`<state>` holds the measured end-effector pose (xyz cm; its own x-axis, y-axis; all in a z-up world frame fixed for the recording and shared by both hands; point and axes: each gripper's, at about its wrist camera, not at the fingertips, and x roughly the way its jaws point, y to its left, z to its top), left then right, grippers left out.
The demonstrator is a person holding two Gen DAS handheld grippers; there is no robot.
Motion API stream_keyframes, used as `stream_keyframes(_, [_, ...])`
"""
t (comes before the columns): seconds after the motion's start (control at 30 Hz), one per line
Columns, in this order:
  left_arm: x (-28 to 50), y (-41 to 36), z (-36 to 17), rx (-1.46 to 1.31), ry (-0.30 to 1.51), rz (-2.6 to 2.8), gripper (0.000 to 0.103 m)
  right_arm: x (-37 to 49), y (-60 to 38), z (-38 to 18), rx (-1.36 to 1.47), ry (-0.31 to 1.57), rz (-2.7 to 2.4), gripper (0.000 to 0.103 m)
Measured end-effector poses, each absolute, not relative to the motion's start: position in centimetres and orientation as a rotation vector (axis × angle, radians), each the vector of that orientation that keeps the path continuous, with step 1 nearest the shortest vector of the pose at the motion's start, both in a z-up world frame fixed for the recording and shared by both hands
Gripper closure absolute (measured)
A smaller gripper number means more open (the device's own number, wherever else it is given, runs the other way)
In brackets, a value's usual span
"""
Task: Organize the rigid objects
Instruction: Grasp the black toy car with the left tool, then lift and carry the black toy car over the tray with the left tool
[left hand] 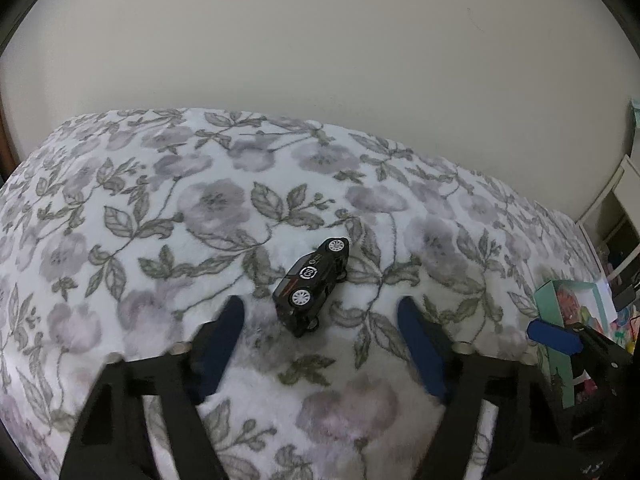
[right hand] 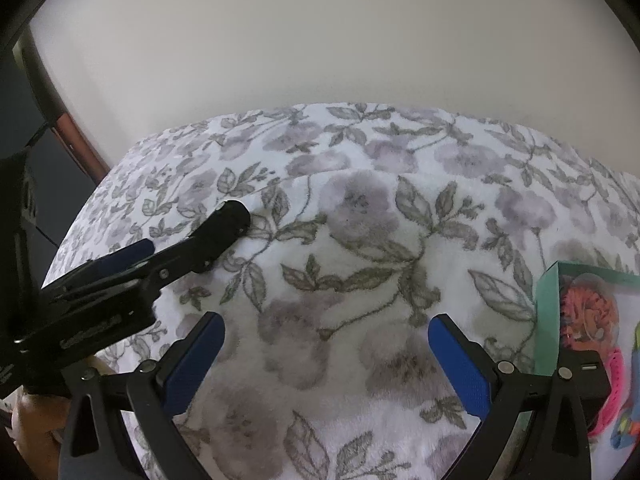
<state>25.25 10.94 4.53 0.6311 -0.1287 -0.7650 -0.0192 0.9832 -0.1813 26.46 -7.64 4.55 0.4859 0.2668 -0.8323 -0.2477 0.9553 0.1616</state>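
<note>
Approach step, by my read: left claw (left hand: 320, 320) wide apart, empty, w/ toy car (left hand: 312, 286) on its side on the bed (left hand: 120, 220) just beyond. Right claw (right hand: 326, 344) apart too, empty. Next: advance, straddle car, close.

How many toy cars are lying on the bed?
1. A black toy car lies tipped on its side on the flowered blanket, just ahead of the open left gripper. Others could be hidden out of view.
</note>
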Motion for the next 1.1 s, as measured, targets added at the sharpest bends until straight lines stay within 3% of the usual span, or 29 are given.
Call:
stream_keyframes(0.13, [26.0,10.6,4.3,-0.166,0.898,-0.064,0.041,26.2,-8.0,4.4,0.027,1.023,0.313,0.000])
stream_keyframes(0.23, [26.6,10.4,4.0,-0.153,0.900,-0.054,0.053,26.0,-8.4,4.5,0.038,1.027,0.311,0.000])
stream_keyframes(0.4, [26.8,10.0,4.2,-0.113,0.903,-0.032,0.083,25.6,-8.9,4.7,0.040,1.035,0.306,0.000])
stream_keyframes(0.5, [26.7,9.9,4.3,-0.095,0.906,-0.012,0.092,25.1,-9.4,4.8,0.062,1.040,0.307,0.000])
stream_keyframes(0.63, [26.2,9.9,4.8,-0.107,0.910,0.005,0.094,24.2,-10.2,5.1,0.089,1.048,0.308,0.000])
stream_keyframes(0.67, [26.0,9.8,5.0,-0.104,0.909,0.007,0.102,23.9,-10.4,5.2,0.090,1.047,0.307,0.000])
stream_keyframes(1.1, [22.5,7.1,8.4,-0.065,0.873,-0.020,0.103,19.6,-13.2,7.2,0.134,1.010,0.296,0.002])
